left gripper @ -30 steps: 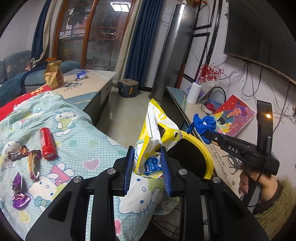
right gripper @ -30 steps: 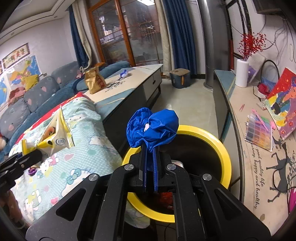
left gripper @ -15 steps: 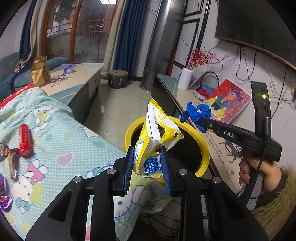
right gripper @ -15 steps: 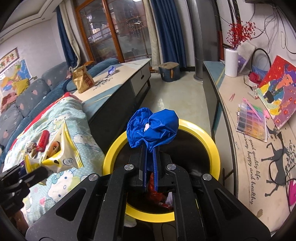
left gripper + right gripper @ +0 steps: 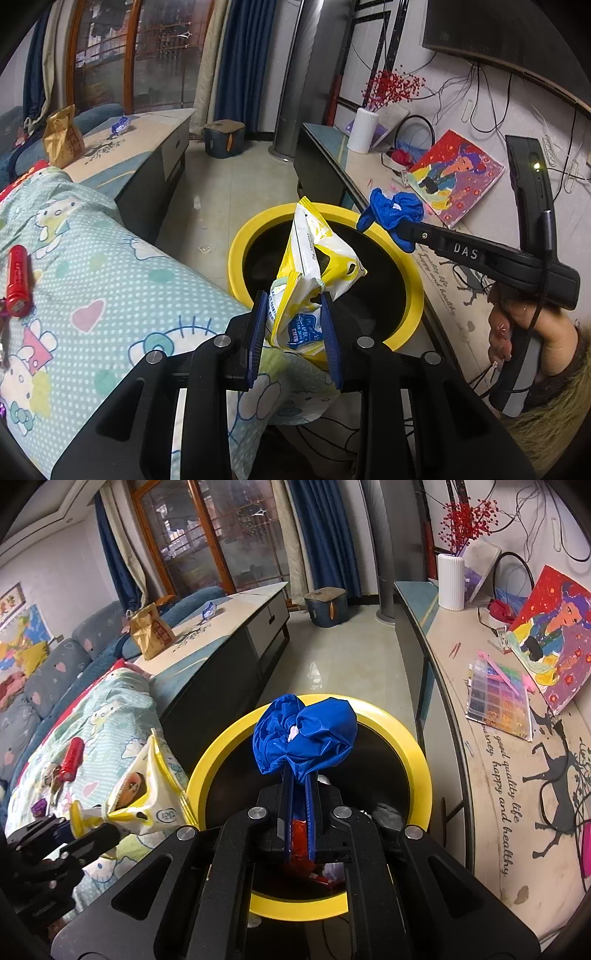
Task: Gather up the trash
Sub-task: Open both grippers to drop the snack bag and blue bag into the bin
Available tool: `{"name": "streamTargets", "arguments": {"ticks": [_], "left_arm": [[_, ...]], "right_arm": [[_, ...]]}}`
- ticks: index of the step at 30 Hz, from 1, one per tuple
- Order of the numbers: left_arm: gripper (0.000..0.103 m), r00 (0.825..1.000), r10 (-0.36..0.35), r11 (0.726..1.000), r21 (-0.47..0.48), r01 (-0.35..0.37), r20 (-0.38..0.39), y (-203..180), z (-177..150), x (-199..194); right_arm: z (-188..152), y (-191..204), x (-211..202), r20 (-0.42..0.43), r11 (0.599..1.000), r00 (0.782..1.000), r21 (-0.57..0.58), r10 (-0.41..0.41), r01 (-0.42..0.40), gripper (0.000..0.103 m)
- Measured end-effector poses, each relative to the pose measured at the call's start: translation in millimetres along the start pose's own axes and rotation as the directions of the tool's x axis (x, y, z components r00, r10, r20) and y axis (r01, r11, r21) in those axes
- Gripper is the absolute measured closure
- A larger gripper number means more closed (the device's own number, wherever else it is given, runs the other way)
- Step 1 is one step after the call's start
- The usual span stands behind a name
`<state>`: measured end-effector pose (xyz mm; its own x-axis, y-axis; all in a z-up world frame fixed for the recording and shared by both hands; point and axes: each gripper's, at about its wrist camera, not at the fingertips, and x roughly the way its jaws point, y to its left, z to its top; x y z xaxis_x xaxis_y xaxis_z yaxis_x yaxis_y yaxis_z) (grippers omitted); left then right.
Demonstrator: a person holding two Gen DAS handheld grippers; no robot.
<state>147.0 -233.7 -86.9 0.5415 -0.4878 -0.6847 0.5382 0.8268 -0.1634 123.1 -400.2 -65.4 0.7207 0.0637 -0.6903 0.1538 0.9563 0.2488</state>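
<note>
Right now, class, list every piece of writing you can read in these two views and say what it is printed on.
"DAS": on the side of the right gripper.
"good quality life" and "happy and healthy": on the cabinet top beside the deer silhouettes.
Yellow snack bag: small print and blue label, too small to read.
Red tube and brown paper bag: lettering blurred.

Dim, cool indoor light fills the room. The glass doors (image 5: 229, 542) look dark, with faint reflections. The tiled floor (image 5: 332, 664) shows a soft sheen. Both views stay sharp, edges curving strongly into black corners.
</note>
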Motion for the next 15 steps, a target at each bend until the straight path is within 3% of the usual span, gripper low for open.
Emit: {"name": "streamTargets", "arguments": {"ticks": [8, 11, 13, 15], "left_arm": [[0.075, 0.999, -0.014, 1.000, 0.023, 0.015, -0.039, -4, 4, 22], [0.070, 0.999, -0.015, 0.999, 0.031, 0.017, -0.044, -5, 7, 31], [0.037, 0.999, 0.006, 1.000, 0.031, -0.005, -0.031, -6, 9, 34], [0.025, 1.000, 0.008, 1.000, 0.013, -0.008, -0.008, -2, 12, 30]], "right_arm": [[0, -5, 2, -0.004, 1.000, 1.000, 0.008, -0.001, 0.001, 0.097], [0, -5, 2, 0.002, 1.000, 1.000, 0.012, -0.009, 0.009, 0.085], [0, -8, 1, 0.005, 0.999, 1.000, 0.029, -0.017, 0.016, 0.075], [1, -10, 0, 0.010, 0.999, 1.000, 0.038, -0.024, 0.024, 0.067]]}}
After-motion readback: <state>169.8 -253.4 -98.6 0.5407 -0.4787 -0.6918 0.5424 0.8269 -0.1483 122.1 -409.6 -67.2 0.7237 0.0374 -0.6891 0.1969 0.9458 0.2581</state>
